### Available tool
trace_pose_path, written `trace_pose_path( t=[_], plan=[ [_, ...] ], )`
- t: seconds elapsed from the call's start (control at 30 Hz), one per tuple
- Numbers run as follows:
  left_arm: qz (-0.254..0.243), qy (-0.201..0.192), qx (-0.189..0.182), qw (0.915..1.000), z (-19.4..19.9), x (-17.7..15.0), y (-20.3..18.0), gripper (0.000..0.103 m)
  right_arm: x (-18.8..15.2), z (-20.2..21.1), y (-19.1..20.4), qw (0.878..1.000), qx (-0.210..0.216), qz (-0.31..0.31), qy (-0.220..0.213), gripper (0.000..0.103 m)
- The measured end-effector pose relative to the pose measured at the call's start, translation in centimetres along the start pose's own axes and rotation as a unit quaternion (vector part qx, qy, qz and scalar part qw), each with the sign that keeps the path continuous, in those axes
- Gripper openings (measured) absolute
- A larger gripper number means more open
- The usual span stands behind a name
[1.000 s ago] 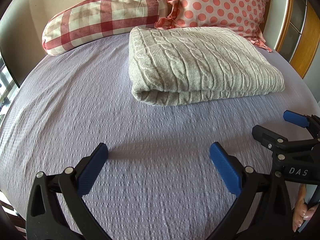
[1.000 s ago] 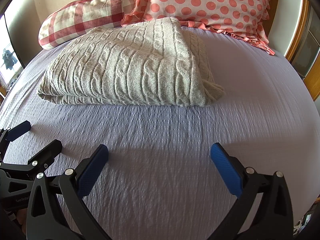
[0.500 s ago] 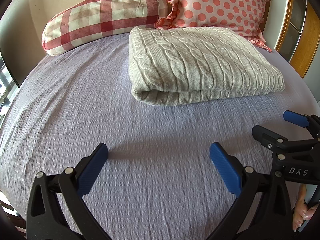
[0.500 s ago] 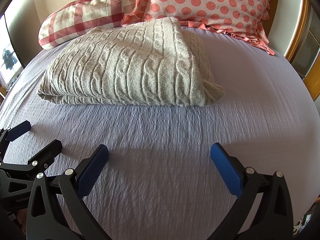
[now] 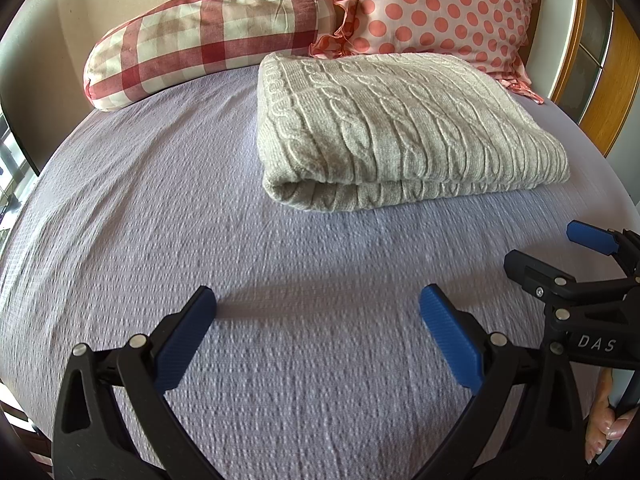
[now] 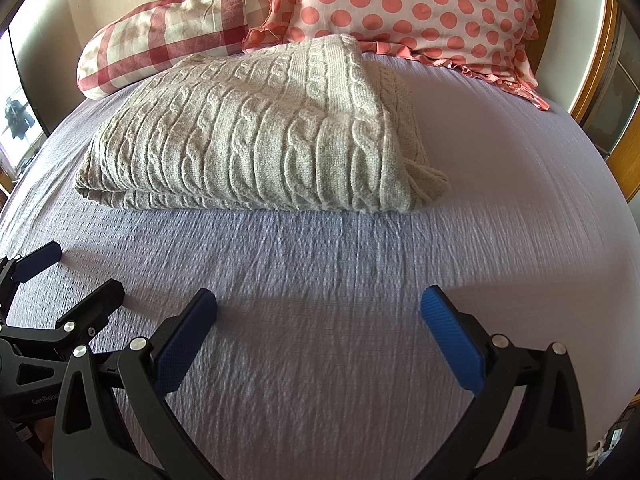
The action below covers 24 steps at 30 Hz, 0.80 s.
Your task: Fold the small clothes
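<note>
A folded beige cable-knit sweater (image 5: pixel 392 128) lies on the lilac bed sheet (image 5: pixel 200 220), also in the right wrist view (image 6: pixel 256 136). My left gripper (image 5: pixel 318 304) is open and empty, low over the sheet, short of the sweater. My right gripper (image 6: pixel 319 304) is open and empty, also short of the sweater. The right gripper shows at the right edge of the left wrist view (image 5: pixel 552 256). The left gripper shows at the left edge of the right wrist view (image 6: pixel 76 272).
A red checked bolster pillow (image 5: pixel 208 36) and a pink polka-dot pillow (image 5: pixel 432 4) lean at the head of the bed behind the sweater. A wooden frame (image 5: pixel 612 92) stands at the right. A window (image 6: pixel 16 120) is at the left.
</note>
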<state>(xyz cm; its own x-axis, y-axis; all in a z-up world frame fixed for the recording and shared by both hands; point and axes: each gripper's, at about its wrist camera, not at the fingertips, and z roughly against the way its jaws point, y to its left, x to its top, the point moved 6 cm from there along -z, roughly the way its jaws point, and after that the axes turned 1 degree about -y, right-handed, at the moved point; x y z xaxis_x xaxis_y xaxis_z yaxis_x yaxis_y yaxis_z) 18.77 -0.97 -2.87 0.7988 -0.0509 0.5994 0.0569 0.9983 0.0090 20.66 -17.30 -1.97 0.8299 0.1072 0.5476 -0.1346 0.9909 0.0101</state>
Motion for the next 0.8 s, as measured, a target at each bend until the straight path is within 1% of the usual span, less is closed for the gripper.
trace_pose_path(
  t=[0.8],
  plan=[
    [-0.002,-0.003,-0.001,1.0,-0.01,-0.03,0.08,0.101,-0.01,0.0,-0.01,1.0,0.0,0.0,0.0,0.102]
  ],
)
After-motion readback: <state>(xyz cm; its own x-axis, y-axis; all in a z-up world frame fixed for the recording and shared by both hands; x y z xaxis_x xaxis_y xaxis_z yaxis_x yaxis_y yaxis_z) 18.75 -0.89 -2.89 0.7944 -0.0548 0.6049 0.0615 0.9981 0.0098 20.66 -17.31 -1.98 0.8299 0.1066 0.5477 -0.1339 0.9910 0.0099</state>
